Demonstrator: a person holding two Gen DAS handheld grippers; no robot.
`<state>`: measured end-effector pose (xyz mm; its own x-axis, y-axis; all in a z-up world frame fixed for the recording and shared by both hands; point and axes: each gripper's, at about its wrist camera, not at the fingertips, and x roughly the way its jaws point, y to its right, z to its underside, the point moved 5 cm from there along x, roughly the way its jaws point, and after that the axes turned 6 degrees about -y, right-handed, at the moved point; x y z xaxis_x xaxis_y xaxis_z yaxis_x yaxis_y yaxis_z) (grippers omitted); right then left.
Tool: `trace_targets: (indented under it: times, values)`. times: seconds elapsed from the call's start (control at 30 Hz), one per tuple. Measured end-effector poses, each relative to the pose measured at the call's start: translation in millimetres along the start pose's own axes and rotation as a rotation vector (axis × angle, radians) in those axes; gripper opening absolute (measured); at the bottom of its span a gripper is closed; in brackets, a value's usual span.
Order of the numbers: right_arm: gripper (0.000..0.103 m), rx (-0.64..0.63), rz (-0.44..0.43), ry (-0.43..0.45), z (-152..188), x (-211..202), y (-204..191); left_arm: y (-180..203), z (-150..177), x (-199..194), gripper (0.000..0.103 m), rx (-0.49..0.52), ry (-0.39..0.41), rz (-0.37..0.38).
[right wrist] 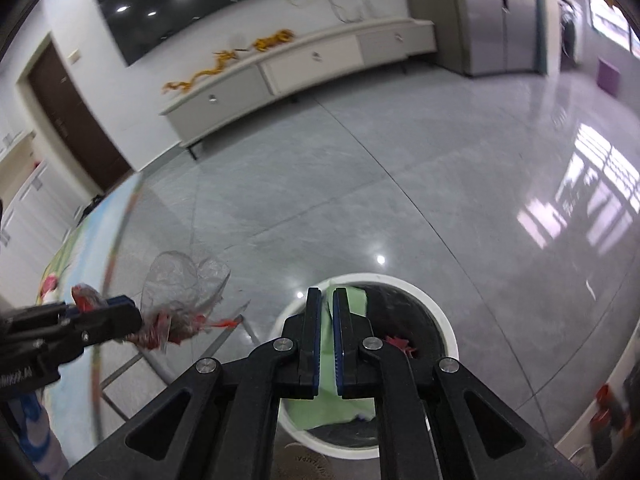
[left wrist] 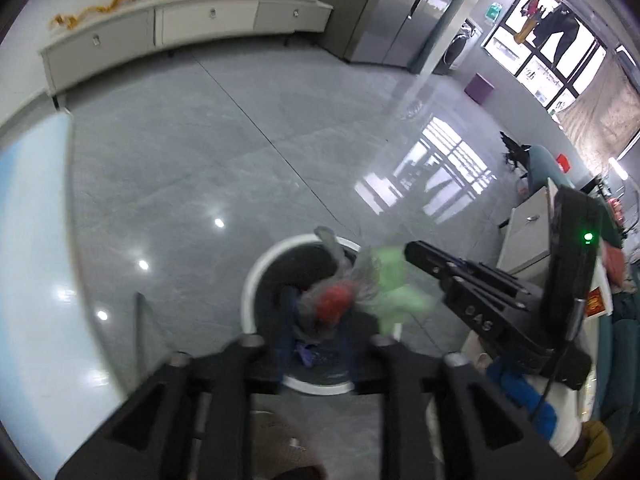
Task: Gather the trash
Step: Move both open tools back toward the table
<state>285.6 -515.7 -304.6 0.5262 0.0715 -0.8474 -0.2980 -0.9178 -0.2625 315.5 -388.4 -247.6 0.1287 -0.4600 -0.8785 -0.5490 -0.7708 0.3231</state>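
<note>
Bin: one white-rimmed trash bin (right wrist: 448, 332), lower centre of both frames, standing on the floor (right wrist: 360, 184).
Right hand-held gripper (right wrist: 327, 340): pressed nearly together, pinching a green sheet (right wrist: 352, 300) that hangs over the bin mouth, long axis downward.
Left hand-held gripper (right wrist: 132, 316): at lower left of the right wrist frame, clamped on one clear wrapper with red scraps (right wrist: 180, 296); it lies left of the bin rim.
Nearer: the right, directly above the opening.
Count: two held pieces; some trash already inside, number unclear.
</note>
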Motion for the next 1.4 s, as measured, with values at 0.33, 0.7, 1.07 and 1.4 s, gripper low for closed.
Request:
trace_targets:
  times: [0.33,0.7,1.07,1.4]
  values:
    - [0.027,0.057,0.034,0.063,1,-25,8,-2,11,-29,0.051,-0.007,0.062,0.030]
    - [0.029,-0.092,-0.067,0.220,2,-116,-92,-56,82,-180,0.051,-0.019,0.327,-0.143]
    - [0.039,-0.284,-0.188,0.291,17,-185,-218,-166,171,-311,0.051,-0.109,0.503,-0.281]
    - [0.053,-0.462,-0.284,0.186,59,-179,-334,-290,279,-377,0.051,-0.170,0.524,-0.373]
